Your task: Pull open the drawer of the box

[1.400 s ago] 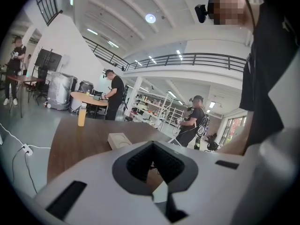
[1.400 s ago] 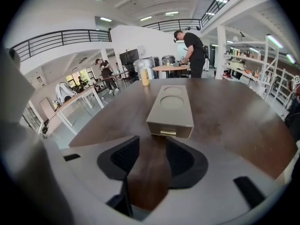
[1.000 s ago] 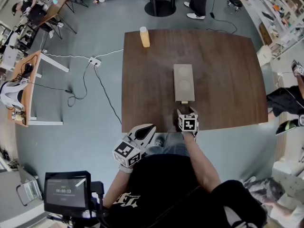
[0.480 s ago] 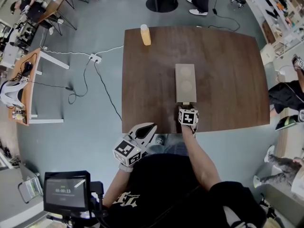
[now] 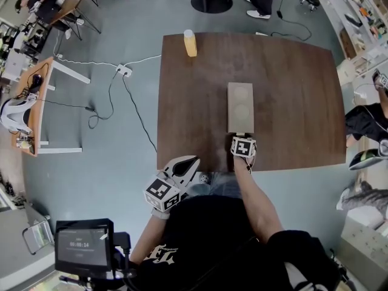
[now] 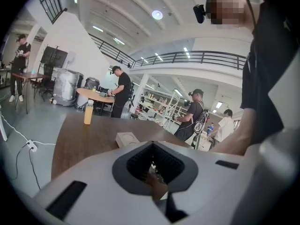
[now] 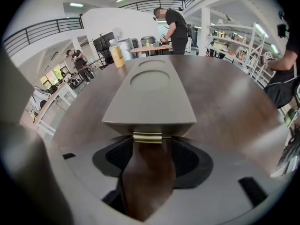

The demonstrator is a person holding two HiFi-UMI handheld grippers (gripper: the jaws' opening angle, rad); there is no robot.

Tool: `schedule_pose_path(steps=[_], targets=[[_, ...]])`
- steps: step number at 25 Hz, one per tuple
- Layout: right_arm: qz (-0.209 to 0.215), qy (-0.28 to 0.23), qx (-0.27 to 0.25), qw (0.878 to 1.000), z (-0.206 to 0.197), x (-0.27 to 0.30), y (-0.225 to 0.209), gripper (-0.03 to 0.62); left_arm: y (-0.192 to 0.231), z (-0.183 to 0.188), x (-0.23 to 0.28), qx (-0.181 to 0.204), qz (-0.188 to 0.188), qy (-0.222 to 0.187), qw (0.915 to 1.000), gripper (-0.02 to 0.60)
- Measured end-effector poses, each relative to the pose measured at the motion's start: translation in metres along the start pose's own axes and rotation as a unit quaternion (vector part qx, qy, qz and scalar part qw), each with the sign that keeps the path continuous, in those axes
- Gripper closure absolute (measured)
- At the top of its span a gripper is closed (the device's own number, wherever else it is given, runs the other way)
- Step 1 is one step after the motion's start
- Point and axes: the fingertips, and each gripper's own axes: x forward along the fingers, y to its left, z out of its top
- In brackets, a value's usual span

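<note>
the box (image 5: pixel 240 107) lies flat near the middle of a dark brown wooden table (image 5: pixel 291 90), its long side running near to far and its near end a little short of the table's near edge. it is pale grey-beige, with two shallow round dents in its top. the drawer looks closed, and only its small brass pull tab (image 7: pixel 147 137) sticks out from the near end. the right gripper (image 7: pixel 147 143) is at that end with its fingers spread. the tab sits between their tips, and the fingers do not look pinched onto it. the left gripper (image 5: pixel 189 163) is held off the near left corner of the table, over the floor and well apart from the box, its fingers pressed together. a bottle (image 5: pixel 190 43) of orange liquid stands upright at the table's far left corner. around the table is a grey-blue floor (image 5: pixel 109 156), with a power strip (image 5: pixel 123 71) and loose cables to the left. further left are wooden desks (image 5: pixel 30 114). a round table base (image 5: pixel 211 2) stands beyond the far edge. the gripper views show an open hall with a railed balcony, shelves and several people standing.
</note>
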Motion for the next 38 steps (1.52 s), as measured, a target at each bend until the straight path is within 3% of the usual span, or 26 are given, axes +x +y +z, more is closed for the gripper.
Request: schedule_pose_path(steps=[5,10,20,23,27,30,38], targets=[[0.010,0.004,0.004,1.000,0.004,0.001,0.002,0.400,0.001,0.001,0.004,0.001,0.001,0.000,1.0000,0.577],[0.016,0.013,0.018,1.000,0.003,0.002,0.005,0.410,0.002,0.001,0.004,0.001,0.002,-0.001,1.0000,0.577],[0.025,0.037,0.026,0.999,-0.003,0.001,0.007,0.414,0.001,0.003,0.002,0.003,0.004,-0.004,1.0000,0.577],[0.041,0.022,0.028,0.999,0.002,0.003,0.016,0.416,0.000,0.003,-0.001,0.004,0.003,-0.005,1.0000,0.577],[0.022,0.021,0.014,0.999,0.003,0.002,0.010,0.418,-0.003,0.002,-0.004,0.002,0.001,-0.001,1.0000,0.577],[0.046,0.023,0.024,0.998,0.002,0.000,0.019,0.419,-0.008,0.002,-0.006,0.002,0.001,-0.004,1.0000,0.577],[0.023,0.024,0.010,0.999,-0.016,-0.010,0.010,0.419,-0.017,-0.003,-0.015,0.007,-0.002,-0.007,0.9999,0.577]])
